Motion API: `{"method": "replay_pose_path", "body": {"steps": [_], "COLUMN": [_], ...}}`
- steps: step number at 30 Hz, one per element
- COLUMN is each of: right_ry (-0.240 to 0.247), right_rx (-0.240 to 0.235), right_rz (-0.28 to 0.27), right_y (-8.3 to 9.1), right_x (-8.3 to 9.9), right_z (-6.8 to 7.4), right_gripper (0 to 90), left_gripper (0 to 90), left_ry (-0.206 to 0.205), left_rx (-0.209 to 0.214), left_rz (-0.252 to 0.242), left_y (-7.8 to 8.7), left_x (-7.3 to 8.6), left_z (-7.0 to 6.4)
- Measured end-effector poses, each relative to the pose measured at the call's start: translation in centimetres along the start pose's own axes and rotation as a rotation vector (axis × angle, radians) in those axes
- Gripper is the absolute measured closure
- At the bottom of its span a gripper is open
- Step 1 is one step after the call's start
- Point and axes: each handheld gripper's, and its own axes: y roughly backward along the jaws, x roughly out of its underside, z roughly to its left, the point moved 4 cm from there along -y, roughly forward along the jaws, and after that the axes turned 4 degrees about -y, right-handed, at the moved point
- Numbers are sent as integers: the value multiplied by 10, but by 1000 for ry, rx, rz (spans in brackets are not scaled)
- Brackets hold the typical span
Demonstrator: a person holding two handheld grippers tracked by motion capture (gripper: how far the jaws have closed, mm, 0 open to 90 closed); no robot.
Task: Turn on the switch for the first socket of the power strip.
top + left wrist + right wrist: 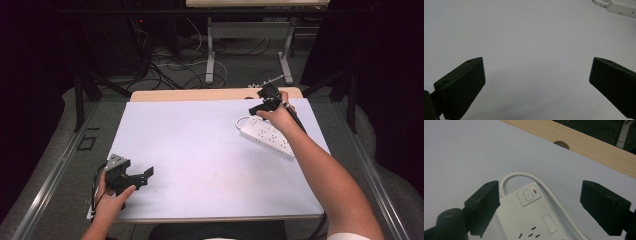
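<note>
White sheeting [210,150] covered the table. Your right gripper [539,202] hovered with jaws spread wide over the switch end of the white power strip [267,136], which lay at the far right. Your left gripper [142,176], likewise released, rested at the near left, well apart.

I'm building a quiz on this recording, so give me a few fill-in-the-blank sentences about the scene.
1. The right gripper hovers over a white ____ with its fingers apart.
2. The small light beside the power button is ____.
3. The left gripper is open above the bare ____ mat.
4. The strip's cord leaves its end in a ____.

Missing words: power strip; red; white; loop
</note>
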Motion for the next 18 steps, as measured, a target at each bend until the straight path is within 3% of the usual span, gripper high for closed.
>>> {"method": "replay_pose_path", "body": {"steps": [2,5,11,18], "right_ry": [18,41,45,30], "right_rx": [3,11,-21,-2], "right_rz": [-12,-23,-27,-45], "right_y": [5,12,28,46], "right_x": [0,1,6,14], "right_z": [1,3,9,10], "right_gripper": [127,2,0,0], "left_gripper": [1,1,1,1], "left_ry": [0,0,2,1], "left_rx": [0,-1,-3,-7], "left_rz": [0,-1,1,-2], "left_y": [0,0,1,2], "left_x": [0,0,0,0], "left_z": [0,0,0,0]}}
